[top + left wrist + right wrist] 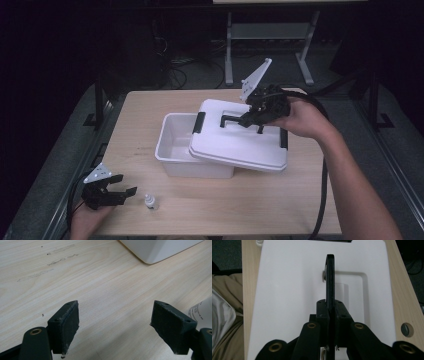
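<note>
A white plastic box (172, 145) stands in the middle of the table. Its white lid (235, 145) lies tilted and shifted to the right, leaving the box's left part uncovered. My right gripper (255, 117) is shut on the lid's black handle (231, 119). In the right gripper view the handle (330, 277) stands edge-on, clamped by the right gripper (331, 311) above the lid (287, 290). My left gripper (122, 187) rests open near the front left edge, beside a small white bottle (150, 202). The left gripper (117, 327) holds nothing, with the bottle (202, 311) just outside its right jaw.
Bare wooden tabletop (135, 115) surrounds the box. A corner of the box (155, 250) reaches into the top of the left gripper view. A round hole (406, 329) sits in the table near the lid. Black clips (200, 122) line the lid's ends. A metal frame (270, 35) stands behind the table.
</note>
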{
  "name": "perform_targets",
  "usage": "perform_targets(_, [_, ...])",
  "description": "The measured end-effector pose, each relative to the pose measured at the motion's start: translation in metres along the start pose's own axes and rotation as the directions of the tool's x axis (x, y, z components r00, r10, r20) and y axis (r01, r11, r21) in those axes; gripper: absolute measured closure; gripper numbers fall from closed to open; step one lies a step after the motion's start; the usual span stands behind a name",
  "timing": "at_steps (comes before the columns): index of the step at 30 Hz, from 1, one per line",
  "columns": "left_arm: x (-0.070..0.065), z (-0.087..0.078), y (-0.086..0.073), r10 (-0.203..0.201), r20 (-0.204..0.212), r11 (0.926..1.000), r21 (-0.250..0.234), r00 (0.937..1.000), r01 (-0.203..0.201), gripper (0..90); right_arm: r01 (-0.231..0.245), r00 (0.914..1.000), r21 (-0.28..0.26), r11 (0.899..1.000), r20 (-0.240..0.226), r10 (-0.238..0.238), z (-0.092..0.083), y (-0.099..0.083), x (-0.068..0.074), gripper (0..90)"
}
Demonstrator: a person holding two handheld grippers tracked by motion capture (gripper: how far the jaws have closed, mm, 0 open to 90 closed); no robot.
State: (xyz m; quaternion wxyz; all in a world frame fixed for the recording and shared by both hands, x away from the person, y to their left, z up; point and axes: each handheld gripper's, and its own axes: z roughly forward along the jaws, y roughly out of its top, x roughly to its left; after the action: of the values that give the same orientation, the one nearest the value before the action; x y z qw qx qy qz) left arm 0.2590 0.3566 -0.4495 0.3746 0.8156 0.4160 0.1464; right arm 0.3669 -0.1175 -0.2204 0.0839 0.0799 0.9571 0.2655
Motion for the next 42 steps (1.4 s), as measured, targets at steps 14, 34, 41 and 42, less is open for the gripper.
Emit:
perform_targets(14, [0.001,-0.004,-0.002,-0.016,-0.014,0.9998,-0.016,0.9998,0.016,22.4,-0.045,0.9979,0.02,0.999,0.048,0.044,-0.025,-0.036,0.008,84.0])
perform_targets(34, [0.002,-0.003,-0.002,-0.011,-0.014,0.9999,-0.007,0.9998,0.011,22.4,-0.119,0.9896,0.028,0.993,0.085,0.116,-0.044,-0.08,0.013,84.0])
perform_targets(41, [0.002,-0.003,-0.002,-0.006,-0.013,1.0,0.0,0.9999,0.006,22.4,-0.145,0.9863,0.031,0.989,0.085,0.142,-0.045,-0.092,0.015,83.9])
perform_targets(42, [0.002,-0.002,-0.002,-0.006,-0.014,1.0,0.001,0.9999,0.006,22.4,-0.143,0.9865,0.029,0.989,0.084,0.141,-0.044,-0.094,0.015,84.0])
